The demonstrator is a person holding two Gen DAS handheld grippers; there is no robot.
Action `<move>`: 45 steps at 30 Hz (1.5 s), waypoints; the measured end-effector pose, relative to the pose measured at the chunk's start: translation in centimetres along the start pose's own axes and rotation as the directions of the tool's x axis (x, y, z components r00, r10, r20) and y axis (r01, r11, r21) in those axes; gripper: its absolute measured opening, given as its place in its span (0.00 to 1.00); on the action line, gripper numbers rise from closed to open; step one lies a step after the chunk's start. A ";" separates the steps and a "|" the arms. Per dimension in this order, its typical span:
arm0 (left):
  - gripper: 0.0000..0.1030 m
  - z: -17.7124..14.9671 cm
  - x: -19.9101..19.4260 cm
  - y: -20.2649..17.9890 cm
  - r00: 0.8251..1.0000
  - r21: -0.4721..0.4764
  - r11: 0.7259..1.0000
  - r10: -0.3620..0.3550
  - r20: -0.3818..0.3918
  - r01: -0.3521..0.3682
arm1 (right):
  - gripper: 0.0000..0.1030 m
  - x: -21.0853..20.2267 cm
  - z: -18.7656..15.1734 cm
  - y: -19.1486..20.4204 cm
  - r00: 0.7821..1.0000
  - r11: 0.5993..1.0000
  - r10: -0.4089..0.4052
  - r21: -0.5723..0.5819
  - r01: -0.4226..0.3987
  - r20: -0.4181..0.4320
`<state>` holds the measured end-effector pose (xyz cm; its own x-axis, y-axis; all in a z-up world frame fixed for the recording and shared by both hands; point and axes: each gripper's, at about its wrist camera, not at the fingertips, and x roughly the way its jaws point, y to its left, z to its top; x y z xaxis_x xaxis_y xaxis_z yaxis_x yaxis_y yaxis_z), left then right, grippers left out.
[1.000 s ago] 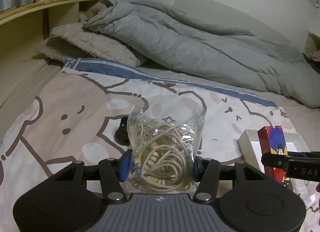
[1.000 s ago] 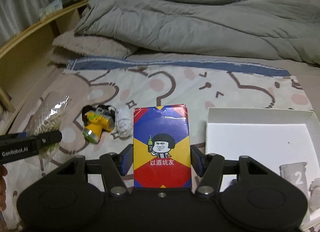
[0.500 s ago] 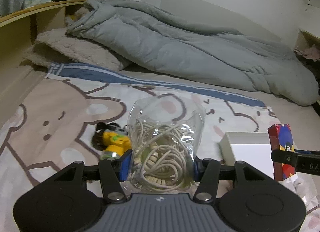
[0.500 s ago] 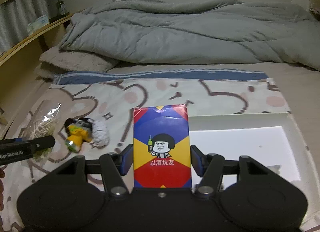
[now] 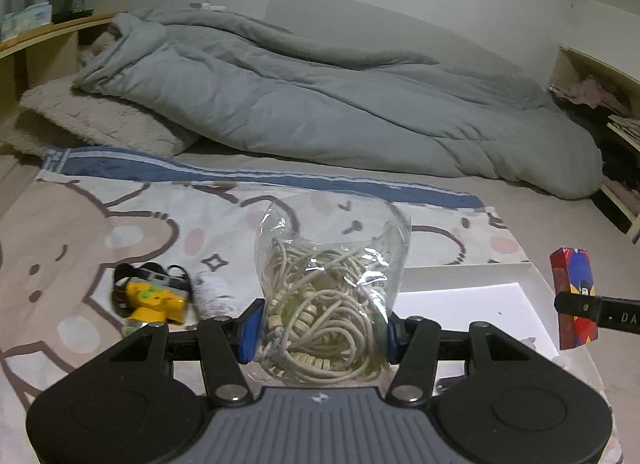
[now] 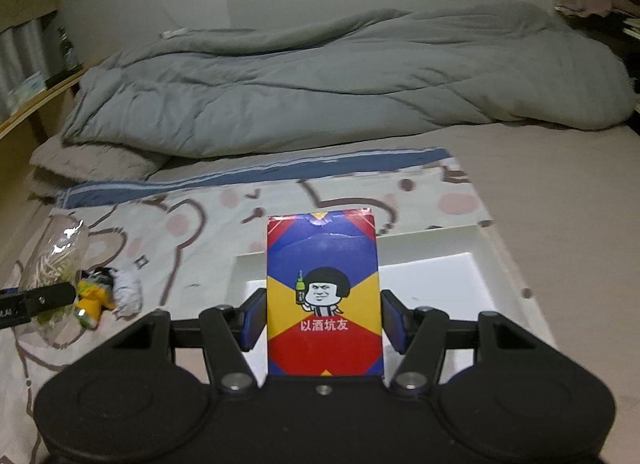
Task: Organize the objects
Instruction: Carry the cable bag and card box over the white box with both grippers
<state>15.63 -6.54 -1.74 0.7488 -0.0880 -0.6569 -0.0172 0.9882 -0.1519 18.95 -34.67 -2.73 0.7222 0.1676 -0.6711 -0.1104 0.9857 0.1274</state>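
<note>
My left gripper (image 5: 320,328) is shut on a clear plastic bag of cream cords and beads (image 5: 332,296), held above the bed. My right gripper (image 6: 322,318) is shut on a red, blue and yellow card box (image 6: 322,296) with a cartoon face, held upright over the white tray (image 6: 476,260). The card box also shows at the right of the left wrist view (image 5: 574,298), over the tray (image 5: 472,296). The bag shows at the left of the right wrist view (image 6: 52,264).
A yellow toy with black straps (image 5: 154,298) and a white knitted bundle (image 5: 214,296) lie on the cartoon-print sheet (image 5: 120,223), left of the tray. A grey duvet (image 5: 320,103) and a pillow (image 5: 92,123) lie behind. A wooden shelf (image 5: 36,39) stands at left.
Both grippers have moved right with their loads. The tray now lies right under the card box, and the yellow toy has come out from behind the bag.
</note>
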 end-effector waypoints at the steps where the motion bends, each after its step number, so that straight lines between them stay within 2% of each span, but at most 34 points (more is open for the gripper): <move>1: 0.55 0.0 0.1 -0.3 1.000 0.004 1.000 -0.005 -0.002 0.005 | 0.58 -0.1 0.0 -0.7 1.000 1.000 -0.008 0.005 0.008 0.002; 11: 0.55 -0.8 1.4 -2.6 0.998 0.023 0.998 -0.053 -0.036 0.053 | 0.58 -0.5 -0.4 -4.8 0.998 0.997 -0.054 0.054 0.054 0.006; 21: 0.55 -0.8 3.7 -6.1 0.988 0.029 0.988 -0.147 -0.052 0.149 | 0.58 1.6 0.2 -6.0 0.998 0.995 -0.057 0.084 0.056 0.013; 25: 0.55 -0.5 5.5 -8.1 0.981 0.016 0.982 -0.185 -0.063 0.186 | 0.58 2.6 0.4 -6.4 0.996 0.994 -0.085 0.070 0.083 0.021; 31: 0.55 -0.3 9.0 -11.0 0.969 0.015 0.974 -0.222 -0.108 0.224 | 0.58 4.2 0.1 -7.8 0.979 0.979 -0.203 -0.012 0.203 0.007; 34: 0.55 -0.5 10.5 -12.3 0.964 0.026 0.971 -0.233 -0.131 0.238 | 0.58 5.6 -0.5 -8.5 0.964 0.961 -0.265 -0.083 0.263 -0.013; 37: 0.55 -0.9 12.0 -13.2 0.957 0.026 0.968 -0.243 -0.157 0.250 | 0.58 7.3 -1.2 -8.7 0.940 0.930 -0.339 -0.166 0.329 -0.037; 42: 0.55 -1.5 14.0 -13.7 0.947 -0.006 0.967 -0.252 -0.200 0.256 | 0.58 9.6 -1.9 -7.9 0.933 0.912 -0.354 -0.244 0.328 -0.067; 45: 0.55 -1.6 14.9 -13.6 0.942 -0.032 0.967 -0.253 -0.219 0.252 | 0.58 10.7 -2.3 -7.2 0.920 0.890 -0.386 -0.291 0.351 -0.071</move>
<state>25.94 -21.46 -10.68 0.5646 -0.3602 -0.7427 0.1511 0.9297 -0.3360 25.92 -39.94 -12.54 0.6586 -0.2253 -0.7179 -0.0434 0.9411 -0.3352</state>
